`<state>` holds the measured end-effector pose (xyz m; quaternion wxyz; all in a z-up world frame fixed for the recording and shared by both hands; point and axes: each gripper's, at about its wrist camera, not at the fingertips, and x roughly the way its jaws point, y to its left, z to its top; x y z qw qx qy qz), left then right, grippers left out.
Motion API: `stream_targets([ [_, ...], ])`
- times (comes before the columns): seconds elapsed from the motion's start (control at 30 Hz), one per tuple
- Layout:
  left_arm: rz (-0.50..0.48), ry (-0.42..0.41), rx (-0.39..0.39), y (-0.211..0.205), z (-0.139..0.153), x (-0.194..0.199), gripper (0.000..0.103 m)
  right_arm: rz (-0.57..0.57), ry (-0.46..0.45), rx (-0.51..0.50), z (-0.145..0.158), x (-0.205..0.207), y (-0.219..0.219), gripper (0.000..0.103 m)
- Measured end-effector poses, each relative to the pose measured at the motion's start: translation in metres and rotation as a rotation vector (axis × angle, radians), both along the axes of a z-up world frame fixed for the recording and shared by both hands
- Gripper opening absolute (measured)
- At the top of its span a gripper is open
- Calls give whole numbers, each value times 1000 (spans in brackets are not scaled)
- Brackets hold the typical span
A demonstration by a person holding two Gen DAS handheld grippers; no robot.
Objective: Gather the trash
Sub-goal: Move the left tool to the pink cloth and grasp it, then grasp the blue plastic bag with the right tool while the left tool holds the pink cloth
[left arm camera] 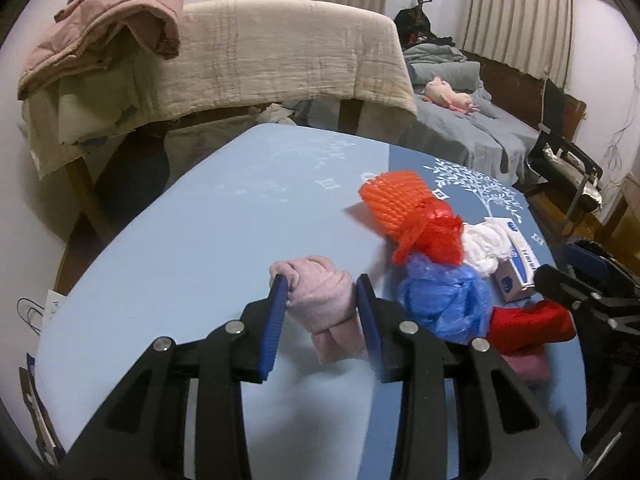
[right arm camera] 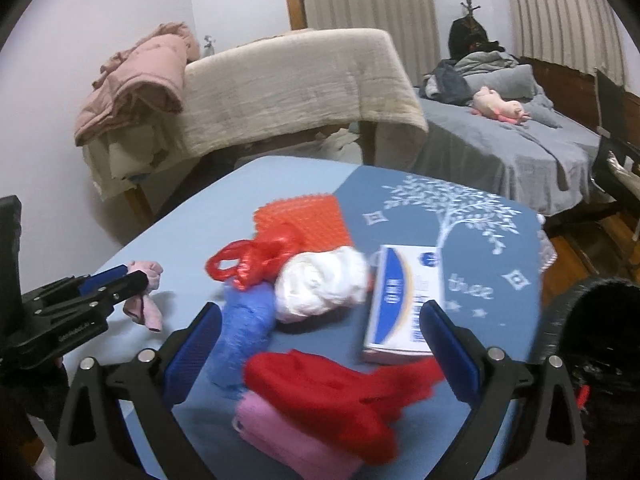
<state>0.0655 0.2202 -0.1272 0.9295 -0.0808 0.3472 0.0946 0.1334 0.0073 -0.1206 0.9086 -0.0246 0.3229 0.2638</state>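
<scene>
My left gripper point(left arm camera: 322, 290) is closed around a pale pink rolled sock point(left arm camera: 326, 304) and holds it just above the blue table point(left arm camera: 180, 240); it also shows in the right wrist view point(right arm camera: 144, 296). My right gripper point(right arm camera: 320, 316) is open over a pile: a red sock point(right arm camera: 320, 388), a pink sock point(right arm camera: 288, 436), a blue plastic bag point(right arm camera: 248, 328), a white plastic bag point(right arm camera: 320, 284), a red plastic bag point(right arm camera: 256, 260), an orange foam net point(right arm camera: 304, 224) and a small white-and-blue box point(right arm camera: 404, 304).
A black bin point(right arm camera: 600, 340) stands at the table's right edge. Behind the table is a chair draped with a beige blanket point(left arm camera: 280, 52) and a pink jacket point(left arm camera: 116, 24). A bed point(right arm camera: 520, 144) lies at the back right.
</scene>
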Motion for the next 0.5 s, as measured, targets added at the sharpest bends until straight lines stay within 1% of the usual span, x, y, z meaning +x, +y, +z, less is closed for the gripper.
stream_targets([
  [0.17, 21, 1, 1, 11, -3, -6, 34, 30, 24, -16, -13, 1, 26, 87],
  [0.23, 29, -2, -2, 15, -3, -7, 34, 41, 39, -24, -18, 2, 34, 79],
  [0.3, 34, -4, -2, 18, -3, -8, 34, 57, 58, -32, -22, 3, 42, 75],
  [0.37, 38, -6, -2, 21, -4, -8, 34, 72, 70, -40, -26, 3, 48, 67],
  [0.43, 43, -7, -9, 23, -5, -8, 34, 97, 91, -47, -30, 4, 53, 55],
  [0.47, 46, -8, -13, 24, -5, -9, 34, 105, 100, -57, -32, 4, 57, 51],
  [0.5, 47, -9, -15, 24, -5, -9, 35, 113, 110, -68, -34, 5, 59, 44],
])
